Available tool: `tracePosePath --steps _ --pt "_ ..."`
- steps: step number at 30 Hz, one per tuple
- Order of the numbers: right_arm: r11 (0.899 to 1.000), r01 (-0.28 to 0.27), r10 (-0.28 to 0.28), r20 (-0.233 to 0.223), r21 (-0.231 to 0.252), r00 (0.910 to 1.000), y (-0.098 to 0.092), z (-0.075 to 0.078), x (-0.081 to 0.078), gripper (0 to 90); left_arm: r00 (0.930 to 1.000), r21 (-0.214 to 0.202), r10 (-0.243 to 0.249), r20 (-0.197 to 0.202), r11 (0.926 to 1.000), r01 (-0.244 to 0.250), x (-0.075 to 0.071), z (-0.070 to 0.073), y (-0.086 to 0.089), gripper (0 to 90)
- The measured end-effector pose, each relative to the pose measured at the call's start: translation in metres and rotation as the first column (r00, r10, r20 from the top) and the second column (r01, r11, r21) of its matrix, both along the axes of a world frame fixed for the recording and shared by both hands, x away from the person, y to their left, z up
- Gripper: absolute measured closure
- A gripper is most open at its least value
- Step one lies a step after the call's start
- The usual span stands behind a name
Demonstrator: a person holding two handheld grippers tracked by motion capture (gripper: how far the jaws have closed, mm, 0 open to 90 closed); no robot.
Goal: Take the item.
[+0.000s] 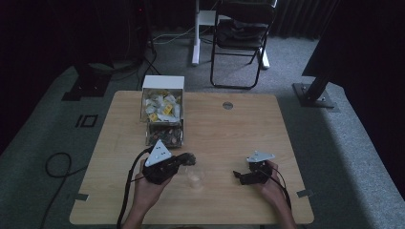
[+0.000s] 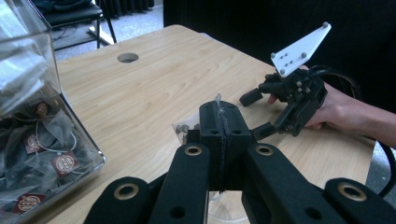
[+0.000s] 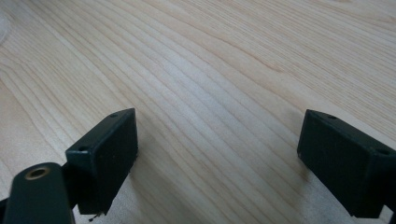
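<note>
Above clear cup (image 1: 195,178), left claw (image 2: 219,122) clamps tea bag (image 2: 180,131), flat sachet edge-up; right claw (image 3: 219,158) agape

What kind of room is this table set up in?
Probably a studio or lab set up for recording: a wooden table on grey carpet, dark curtains behind, a folding chair, and stand bases bolted beside it.

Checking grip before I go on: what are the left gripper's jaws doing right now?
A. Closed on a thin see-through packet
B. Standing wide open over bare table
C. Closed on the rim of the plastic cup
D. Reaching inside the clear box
A: in the left gripper view the left gripper has its jaws pressed together, with the edge of a thin see-through packet sticking up between them, above the plastic cup.
</note>
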State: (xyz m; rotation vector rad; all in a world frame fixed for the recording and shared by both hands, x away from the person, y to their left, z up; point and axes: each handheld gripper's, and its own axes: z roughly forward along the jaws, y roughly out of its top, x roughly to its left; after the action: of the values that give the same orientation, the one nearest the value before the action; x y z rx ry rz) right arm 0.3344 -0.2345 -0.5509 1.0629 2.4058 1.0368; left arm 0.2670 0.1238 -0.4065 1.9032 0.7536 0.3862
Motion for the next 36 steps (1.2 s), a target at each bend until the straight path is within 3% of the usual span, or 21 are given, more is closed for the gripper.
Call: tracePosePath --steps 36 --pt "1.0 0.0 0.0 0.0 0.0 1.0 0.0 0.0 0.0 12.1 0.9972 0.011 -0.045 -0.061 0.9989 0.045 -0.004 -0.025 -0.019 90.0"
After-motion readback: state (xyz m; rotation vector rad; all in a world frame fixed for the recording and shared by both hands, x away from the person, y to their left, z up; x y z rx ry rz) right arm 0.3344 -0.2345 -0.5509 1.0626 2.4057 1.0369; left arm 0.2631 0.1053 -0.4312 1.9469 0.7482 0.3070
